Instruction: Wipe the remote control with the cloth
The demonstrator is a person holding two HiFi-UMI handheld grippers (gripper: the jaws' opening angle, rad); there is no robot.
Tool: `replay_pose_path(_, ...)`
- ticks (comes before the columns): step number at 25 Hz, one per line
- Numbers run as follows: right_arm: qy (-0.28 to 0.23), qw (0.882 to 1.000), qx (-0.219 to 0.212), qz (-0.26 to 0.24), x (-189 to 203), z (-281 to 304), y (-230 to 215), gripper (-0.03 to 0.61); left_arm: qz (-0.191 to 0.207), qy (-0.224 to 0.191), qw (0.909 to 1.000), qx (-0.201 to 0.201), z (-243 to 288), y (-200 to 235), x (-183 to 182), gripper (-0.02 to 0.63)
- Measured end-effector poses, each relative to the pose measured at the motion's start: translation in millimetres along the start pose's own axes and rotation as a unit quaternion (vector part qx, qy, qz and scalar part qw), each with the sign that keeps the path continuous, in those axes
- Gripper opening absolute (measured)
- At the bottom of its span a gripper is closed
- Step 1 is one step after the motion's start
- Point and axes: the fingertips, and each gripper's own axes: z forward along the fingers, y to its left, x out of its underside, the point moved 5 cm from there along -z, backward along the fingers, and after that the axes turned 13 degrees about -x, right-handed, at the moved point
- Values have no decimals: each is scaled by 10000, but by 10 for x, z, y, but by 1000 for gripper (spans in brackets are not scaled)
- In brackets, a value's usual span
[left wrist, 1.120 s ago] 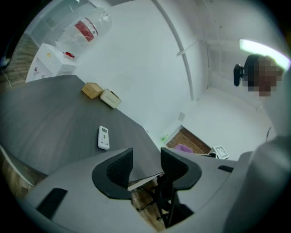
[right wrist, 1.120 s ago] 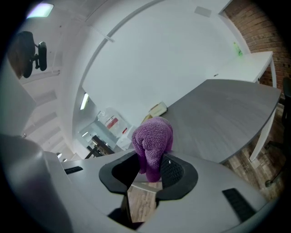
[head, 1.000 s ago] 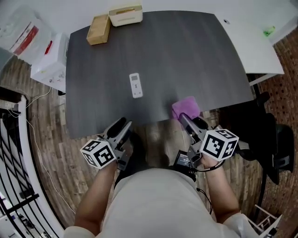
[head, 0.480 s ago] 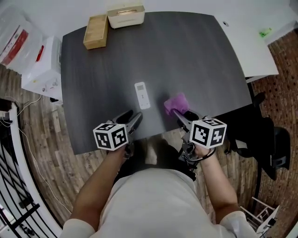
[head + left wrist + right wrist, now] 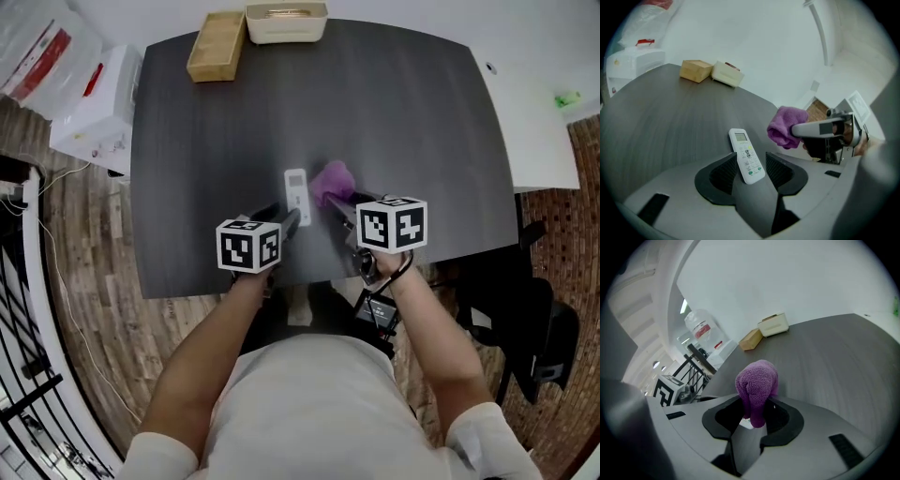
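A white remote control (image 5: pixel 297 195) lies flat on the dark table (image 5: pixel 412 112), near its front middle. My left gripper (image 5: pixel 287 219) is at the remote's near end, and its jaws stand apart. In the left gripper view the remote (image 5: pixel 746 161) shows in the gap between the pads, which do not press on it. My right gripper (image 5: pixel 334 202) is shut on a bunched purple cloth (image 5: pixel 332 180), held just right of the remote. The cloth (image 5: pixel 757 383) bulges up from between the right jaws and hides their tips.
A wooden box (image 5: pixel 217 47) and a cream tray (image 5: pixel 286 22) stand at the table's far edge. A white carton (image 5: pixel 94 103) sits left of the table and a white desk (image 5: pixel 534 112) to its right. A black chair (image 5: pixel 534 323) is at the front right.
Both grippers have moved forward from the table's front edge to the remote. The right one has carried the cloth leftward, up beside it. The left jaws keep the same gap.
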Motion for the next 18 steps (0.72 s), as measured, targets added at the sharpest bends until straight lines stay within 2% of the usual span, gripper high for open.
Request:
replay_pose_path(2, 147, 9997, -186, -15, -80, 165, -40, 114, 158, 134, 9996, -200, 93, -22, -6, 173)
replay_pose_path(5, 382, 9988, -248, -159, -157, 342, -102, 114, 319, 354, 9981, -380, 236, -75, 23, 201)
replay_pose_path(9, 666, 9965, -413, -288, -156, 535, -99, 114, 314, 538, 9966, -543, 363, -111, 47, 209)
replay_pose_path(11, 810, 9950, -510, -301, -144, 617, -94, 114, 261, 665, 9954, -642, 412, -91, 56, 209)
replay_pose_path(14, 1059, 9924, -527, -337, -102, 689, -134, 114, -23, 843, 9948, -578, 464, -69, 99, 206)
replay_pose_path(18, 1066, 9921, -637, -203, -161, 707, -114, 114, -187, 794, 9953, -525, 455, -45, 113, 193)
